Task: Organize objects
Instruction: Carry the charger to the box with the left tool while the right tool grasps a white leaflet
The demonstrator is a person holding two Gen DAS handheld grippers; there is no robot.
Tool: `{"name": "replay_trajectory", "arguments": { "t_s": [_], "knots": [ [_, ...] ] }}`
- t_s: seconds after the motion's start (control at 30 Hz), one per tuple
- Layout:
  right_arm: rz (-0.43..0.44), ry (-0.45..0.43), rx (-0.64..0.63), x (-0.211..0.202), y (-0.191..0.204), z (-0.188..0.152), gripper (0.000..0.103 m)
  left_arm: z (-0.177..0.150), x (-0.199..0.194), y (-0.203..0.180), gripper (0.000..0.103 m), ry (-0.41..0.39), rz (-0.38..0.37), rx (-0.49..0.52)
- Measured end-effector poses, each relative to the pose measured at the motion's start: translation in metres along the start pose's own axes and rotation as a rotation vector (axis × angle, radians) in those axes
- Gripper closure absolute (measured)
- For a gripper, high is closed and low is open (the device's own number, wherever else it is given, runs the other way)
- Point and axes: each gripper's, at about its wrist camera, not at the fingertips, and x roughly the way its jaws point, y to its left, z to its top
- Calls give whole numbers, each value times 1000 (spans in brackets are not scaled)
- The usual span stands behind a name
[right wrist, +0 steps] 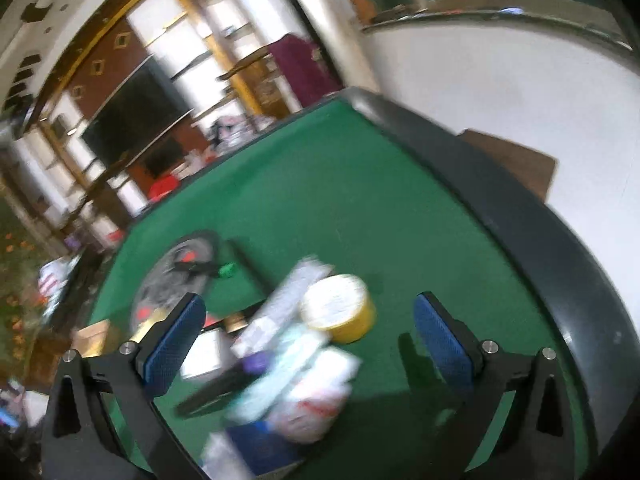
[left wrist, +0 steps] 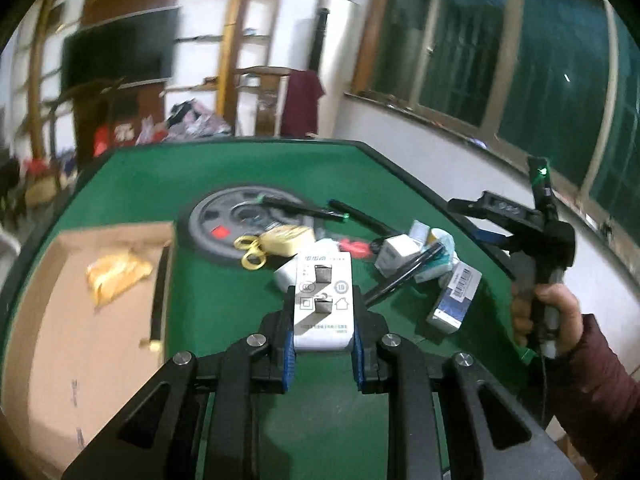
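Above a green tabletop (left wrist: 224,292), the left tool (left wrist: 323,354) clamps its blue pads on a white charger block (left wrist: 323,306) with two metal prongs, lifted clear of the clutter. Beyond lie yellow scissors (left wrist: 251,249), a grey weight plate (left wrist: 236,226), and a cardboard box (left wrist: 80,320) to the left. At right, a person's hand (left wrist: 550,312) holds the right tool (right wrist: 310,340), its jaws spread wide and empty over a yellow tin (right wrist: 340,306) and small packets (right wrist: 304,384).

White charger (left wrist: 323,304) held flat above the green table (left wrist: 224,168).
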Motion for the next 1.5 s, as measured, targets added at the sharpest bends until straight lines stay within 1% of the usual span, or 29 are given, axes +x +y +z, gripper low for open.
{"name": "replay_trajectory", "arguments": {
  "t_s": [0.1,0.13,0.2,0.27,0.3,0.33,0.37,0.4,0.43,0.47,0.5,0.53,0.57,0.63,0.67,0.7,0.77,0.87,0.97,1.07,1.1,1.17,1.2,1.23,1.33,1.43,1.5],
  "knots": [
    [70,105,-82,5,36,6,0,-10,-3,14,85,-6,4,-52],
    [71,144,-111,11,48,9,0,-14,-7,18,85,-13,-1,-73],
    [28,219,-180,27,69,11,0,-17,-14,25,85,-33,-18,-105],
    [-38,270,-241,47,85,9,0,-21,-25,30,84,-52,-22,-122],
    [-75,319,-264,61,92,7,0,-23,-31,33,84,-61,-19,-128],
    [-89,361,-273,71,94,3,0,-25,-38,36,84,-67,-15,-135],
    [-87,420,-276,81,96,-1,0,-27,-41,39,84,-70,-13,-138],
    [-33,487,-260,87,97,-10,0,-29,-45,42,84,-74,-9,-140],
    [65,537,-238,87,100,-17,0,-31,-49,45,84,-80,-1,-143],
    [169,566,-224,82,105,-24,0,-33,-52,48,84,-82,4,-148],
    [215,564,-223,75,109,-29,0,-35,-54,51,84,-83,6,-154],
    [228,536,-230,67,113,-29,0,-36,-56,55,84,-84,6,-162],
    [207,499,-238,60,113,-27,0,-38,-57,58,84,-86,5,-168],
    [93,412,-268,48,111,-23,0,-40,-59,64,84,-89,-3,-186],
    [41,385,-291,46,110,-22,0,-41,-58,65,84,-91,-7,-191],
    [7,378,-316,46,110,-22,0,-42,-58,67,84,-94,-10,-198],
    [-26,388,-372,46,116,-30,0,-44,-58,70,84,-91,-16,-208],
    [-21,418,-472,49,142,-45,0,-45,-58,69,84,-91,-15,-199],
    [-32,436,-538,58,160,-63,0,-46,-61,69,84,-103,-15,-190],
    [-108,428,-613,75,170,-76,2,-49,-61,73,84,-96,-14,-197],
    [-127,427,-633,79,171,-80,8,-50,-60,74,84,-91,-18,-200],
    [-143,441,-637,85,169,-83,33,-51,-59,73,84,-86,-19,-196],
    [-139,458,-618,89,166,-84,55,-51,-59,72,84,-90,-19,-191],
    [-134,473,-589,91,162,-84,56,-50,-61,70,84,-97,-19,-186],
    [-96,440,-542,82,158,-80,56,-47,-68,72,84,-120,-19,-187],
    [-62,399,-523,61,162,-73,56,-42,-77,80,84,-135,-16,-200],
    [-16,383,-513,47,170,-68,56,-35,-84,91,84,-142,13,-203]
  ]
}}
